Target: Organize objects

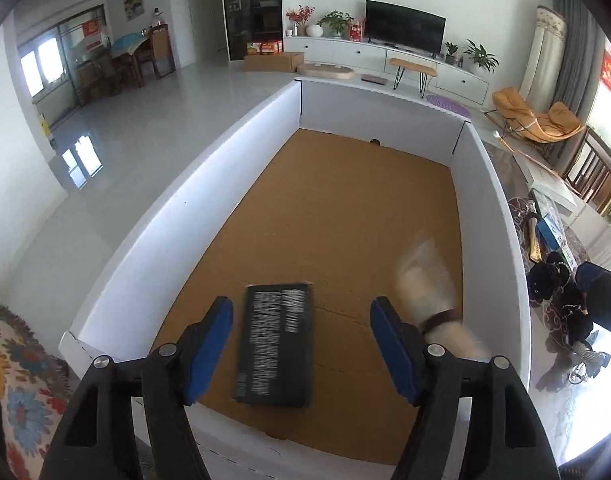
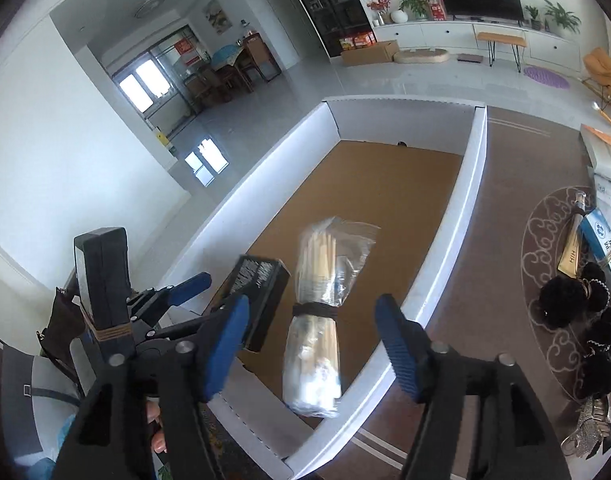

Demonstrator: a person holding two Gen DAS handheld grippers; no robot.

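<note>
A white-walled box with a brown cardboard floor fills the left wrist view. A flat black box with white print lies on that floor near the front wall, below my open left gripper, whose pads touch nothing. To its right is a blurred clear bag of wooden sticks, tied with a dark band. In the right wrist view that bag hangs over the box's near wall, between the fingers of my open right gripper but clear of both pads. The black box and left gripper show at the left.
On the patterned table right of the box lie black fluffy hair ties, a blue-and-white carton and a silver wrench. A flowered cloth lies left of the box. The living room floor lies beyond.
</note>
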